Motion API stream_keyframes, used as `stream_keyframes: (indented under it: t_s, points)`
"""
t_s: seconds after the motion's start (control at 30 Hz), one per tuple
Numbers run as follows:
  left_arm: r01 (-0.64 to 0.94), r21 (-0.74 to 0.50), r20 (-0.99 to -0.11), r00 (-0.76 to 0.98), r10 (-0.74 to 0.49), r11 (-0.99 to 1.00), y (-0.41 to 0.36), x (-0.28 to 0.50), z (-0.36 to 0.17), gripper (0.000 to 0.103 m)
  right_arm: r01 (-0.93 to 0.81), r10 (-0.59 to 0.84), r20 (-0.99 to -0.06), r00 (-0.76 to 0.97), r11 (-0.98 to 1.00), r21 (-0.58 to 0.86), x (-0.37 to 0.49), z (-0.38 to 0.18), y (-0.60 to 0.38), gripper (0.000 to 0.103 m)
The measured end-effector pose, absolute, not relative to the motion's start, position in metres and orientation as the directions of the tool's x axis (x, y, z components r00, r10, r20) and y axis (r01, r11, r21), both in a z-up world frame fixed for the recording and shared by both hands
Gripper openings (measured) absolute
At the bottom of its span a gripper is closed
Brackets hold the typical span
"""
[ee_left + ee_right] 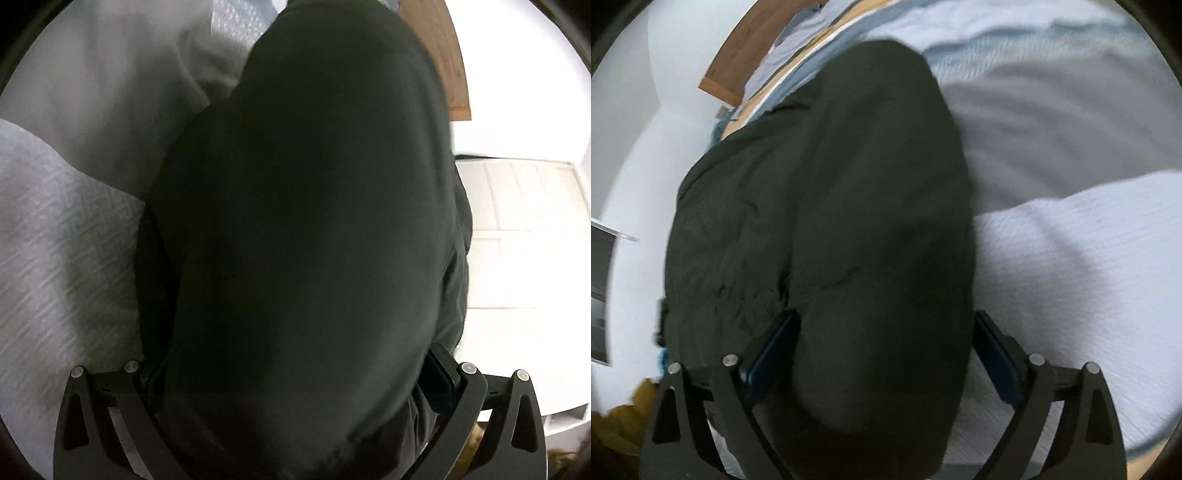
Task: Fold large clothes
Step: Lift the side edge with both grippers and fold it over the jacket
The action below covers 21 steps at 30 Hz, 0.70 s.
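both tongs are matte black: the left tongs (295,373) and right tongs (886,350) have curved linkage arms with teardrop cut-outs, and round silver pivot screws (1036,359) cap the joints. the fingers carry dark blue pads (997,354) on their inner faces.

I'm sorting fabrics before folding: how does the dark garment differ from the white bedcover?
Colour: the dark garment is a deep greenish black, while the white bedcover is pale.
Surface: the garment looks plain and smooth, whereas the bedcover shows a woven geometric texture.
Pose: the garment bulges in a bunched mound, and the bedcover lies spread out beside it.
Both are soft cloth.
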<state>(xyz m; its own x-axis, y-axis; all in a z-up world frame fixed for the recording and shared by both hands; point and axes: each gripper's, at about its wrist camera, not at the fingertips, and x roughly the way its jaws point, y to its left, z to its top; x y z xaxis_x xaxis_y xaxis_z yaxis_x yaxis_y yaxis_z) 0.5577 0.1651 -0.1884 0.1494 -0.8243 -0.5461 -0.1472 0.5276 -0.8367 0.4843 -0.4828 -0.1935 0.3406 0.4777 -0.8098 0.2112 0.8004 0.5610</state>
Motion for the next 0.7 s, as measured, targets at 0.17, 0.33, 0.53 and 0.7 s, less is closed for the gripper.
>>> stream_keyframes:
  t_s: [0.17, 0.33, 0.53, 0.7]
  points:
    - [-0.149, -0.866, -0.497, 0.151, -0.855, 0.477, 0.158, 0.555, -0.195, 0.102, 0.206, 0.661, -0.694, 0.285, 0.665, 0.718, 0.501, -0.234, -0.474, 0.103]
    - [-0.13, -0.881, -0.471, 0.149, -0.87, 0.455, 0.14, 0.553, -0.196, 0.102, 0.152, 0.729, -0.631, 0.265, 0.614, 0.774, 0.512, -0.245, -0.452, 0.103]
    - [-0.15, -0.829, -0.558, 0.172, -0.812, 0.538, 0.12, 0.546, -0.193, 0.102, 0.18, 0.703, -0.653, 0.282, 0.63, 0.756, 0.512, -0.254, -0.443, 0.103]
    - [-0.134, -0.785, -0.619, 0.191, -0.762, 0.604, 0.099, 0.54, -0.182, 0.099, 0.201, 0.682, -0.683, 0.263, 0.653, 0.73, 0.521, -0.254, -0.419, 0.103]
